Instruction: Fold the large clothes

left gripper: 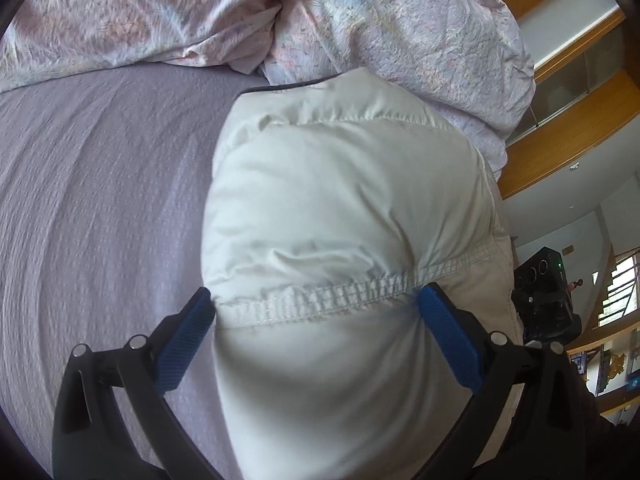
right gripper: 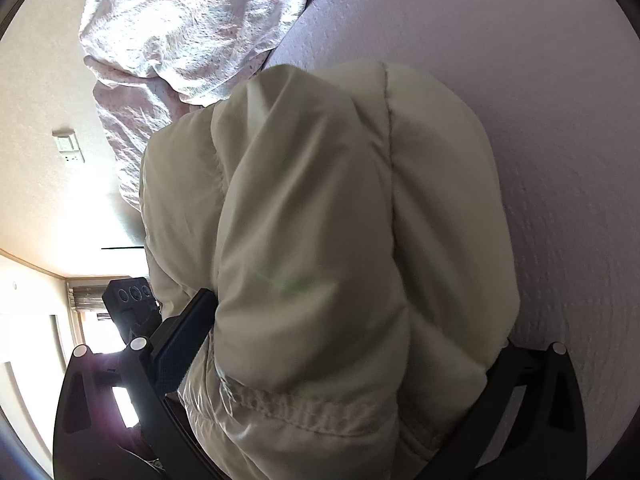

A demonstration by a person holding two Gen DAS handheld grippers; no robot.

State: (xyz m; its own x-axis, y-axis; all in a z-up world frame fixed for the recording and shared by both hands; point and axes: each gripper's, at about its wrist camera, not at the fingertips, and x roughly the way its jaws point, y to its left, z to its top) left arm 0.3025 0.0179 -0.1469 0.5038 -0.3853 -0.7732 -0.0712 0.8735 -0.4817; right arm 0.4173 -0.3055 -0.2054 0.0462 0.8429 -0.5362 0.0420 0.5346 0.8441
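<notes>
A puffy cream jacket [left gripper: 340, 184] hangs bundled over the lavender bed sheet [left gripper: 100, 200]. My left gripper [left gripper: 320, 308] pinches a thick fold of it at a stitched elastic seam [left gripper: 340, 300], with both blue pads [left gripper: 196, 320] pressed into the fabric. In the right wrist view the same jacket [right gripper: 320, 220] fills the middle, and my right gripper [right gripper: 352, 320] clamps a thick bunch of it. Only its left finger [right gripper: 188, 336] shows; the jacket hides the other. The two grippers are close together, and each one's black body shows at the edge of the other's view [left gripper: 544, 292] [right gripper: 128, 296].
A crumpled floral duvet [left gripper: 280, 12] lies across the far part of the bed, also in the right wrist view [right gripper: 180, 28]. Wooden shelving [left gripper: 568, 92] stands beyond it. The sheet [right gripper: 540, 120] lies open beside the jacket. A wall socket [right gripper: 68, 146] sits on the pale wall.
</notes>
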